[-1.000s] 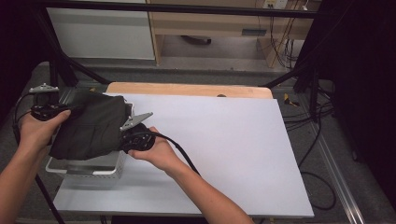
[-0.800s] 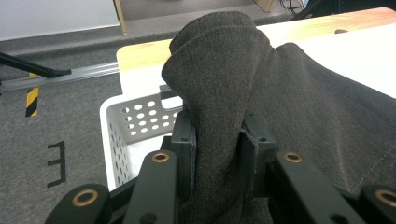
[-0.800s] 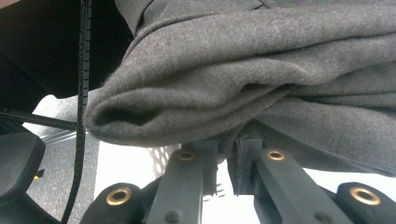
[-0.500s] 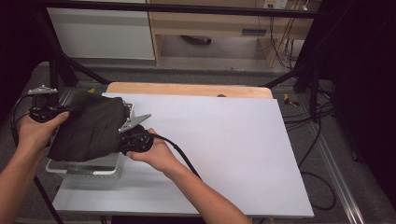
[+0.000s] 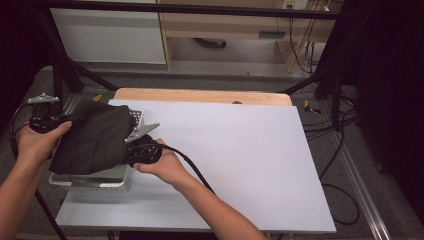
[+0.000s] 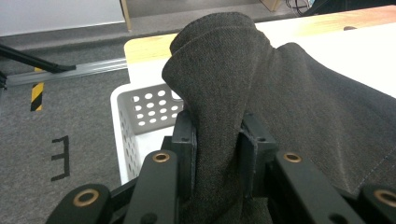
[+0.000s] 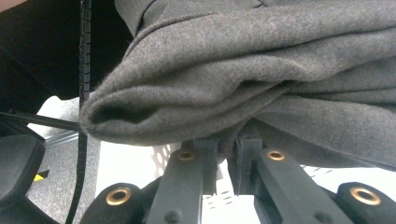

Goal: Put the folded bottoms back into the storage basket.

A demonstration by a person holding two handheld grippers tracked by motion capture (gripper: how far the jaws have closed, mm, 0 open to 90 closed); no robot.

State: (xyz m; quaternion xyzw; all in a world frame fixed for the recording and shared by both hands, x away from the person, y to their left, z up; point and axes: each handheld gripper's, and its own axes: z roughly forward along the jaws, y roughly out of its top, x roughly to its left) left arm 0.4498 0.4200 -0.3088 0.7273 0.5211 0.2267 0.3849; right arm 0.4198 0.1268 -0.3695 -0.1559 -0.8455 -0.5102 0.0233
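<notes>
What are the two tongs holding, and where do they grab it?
Both tongs hold the dark grey cloth over the white basket: the left tongs pinch a bunched fold, the right tongs its lower edge.

A dark cloth (image 5: pixel 95 137) hangs bunched between the left gripper (image 5: pixel 50 121) and the right gripper (image 5: pixel 142 152), above a white perforated basket (image 5: pixel 95 177) at the left edge of the white tabletop (image 5: pixel 240 160). Each gripper touches the cloth on its own side. A black cable (image 5: pixel 192 167) trails from the right gripper over the forearm.
</notes>
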